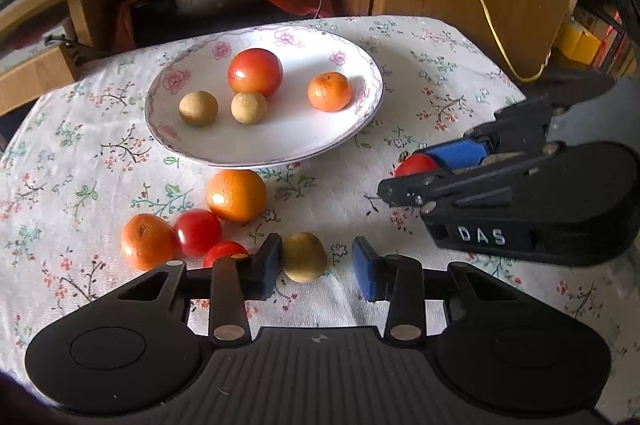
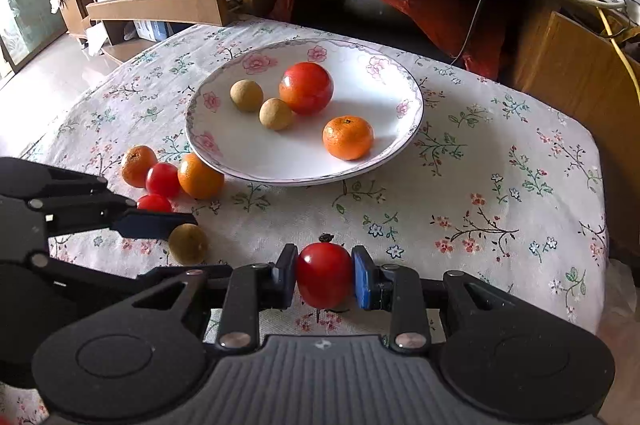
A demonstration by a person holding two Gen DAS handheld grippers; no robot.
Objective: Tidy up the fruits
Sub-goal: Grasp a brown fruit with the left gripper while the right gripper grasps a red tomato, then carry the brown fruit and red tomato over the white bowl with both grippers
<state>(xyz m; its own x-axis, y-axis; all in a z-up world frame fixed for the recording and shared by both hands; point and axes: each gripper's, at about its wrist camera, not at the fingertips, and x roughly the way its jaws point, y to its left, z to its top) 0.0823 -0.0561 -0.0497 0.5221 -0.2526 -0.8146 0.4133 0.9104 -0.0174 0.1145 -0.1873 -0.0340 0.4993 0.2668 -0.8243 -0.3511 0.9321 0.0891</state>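
The right gripper [image 2: 325, 275] is pinching a soft, thin-skinned cherry tomato [image 2: 324, 275] across its middle on the near desk [image 2: 500, 185], while the left gripper [image 1: 314, 267], fingers spread, is straddling a small firm longan [image 1: 304, 257].

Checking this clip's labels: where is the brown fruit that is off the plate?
The brown fruit lies on the tablecloth between the open left hand-held gripper fingers, right of a small red tomato.
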